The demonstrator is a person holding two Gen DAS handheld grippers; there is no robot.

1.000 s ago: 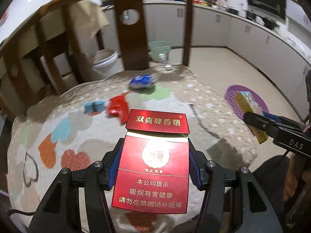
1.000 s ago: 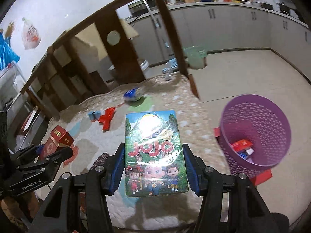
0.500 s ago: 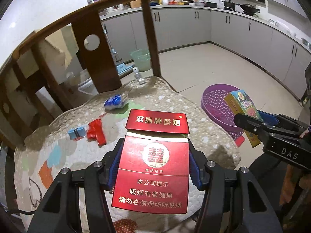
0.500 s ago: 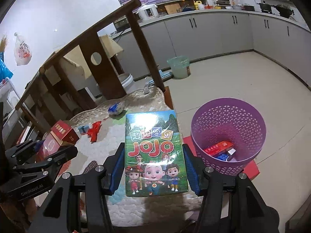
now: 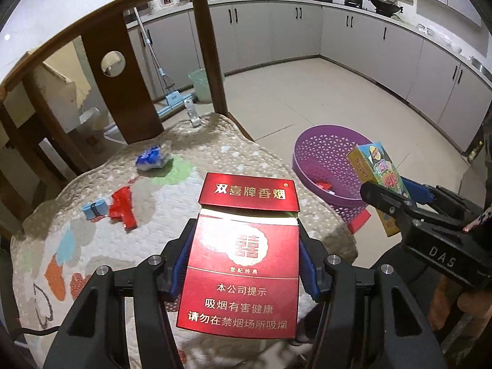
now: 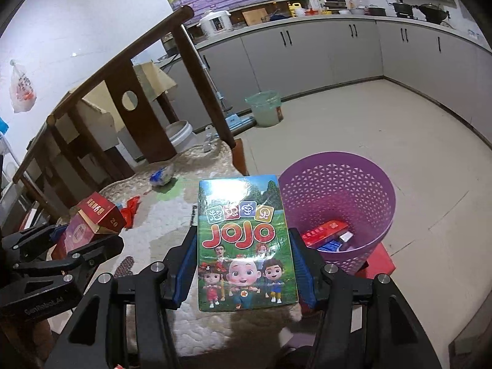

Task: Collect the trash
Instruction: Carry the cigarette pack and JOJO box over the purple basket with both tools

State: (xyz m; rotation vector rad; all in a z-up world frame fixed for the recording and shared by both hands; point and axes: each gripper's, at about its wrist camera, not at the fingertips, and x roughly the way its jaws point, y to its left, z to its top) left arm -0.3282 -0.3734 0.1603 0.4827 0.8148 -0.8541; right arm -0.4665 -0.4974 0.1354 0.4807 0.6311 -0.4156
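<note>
My left gripper [image 5: 244, 256] is shut on a red cigarette box [image 5: 243, 264] with its lid flipped open, held above the cushioned seat. My right gripper [image 6: 244, 253] is shut on a green JOJO box [image 6: 246, 243], held above the seat's right edge, beside a purple mesh trash basket [image 6: 338, 184] on the floor. The basket [image 5: 323, 153] holds a red box and a blue box [image 6: 326, 235]. On the seat lie a blue-white wrapper [image 5: 152, 156], a red wrapper [image 5: 123, 207] and a small blue packet [image 5: 95, 209].
A dark wooden chair back [image 5: 123, 70] rises behind the patterned cushion [image 5: 77, 246]. A green bucket [image 6: 266, 109], a mop [image 5: 167, 92] and a white pail [image 6: 181, 133] stand on the tiled floor. Grey kitchen cabinets [image 6: 338, 52] line the far wall.
Both grippers have pulled back and risen with their boxes still held. The seat items look smaller and farther, and the purple basket has come fully into view on the right.
</note>
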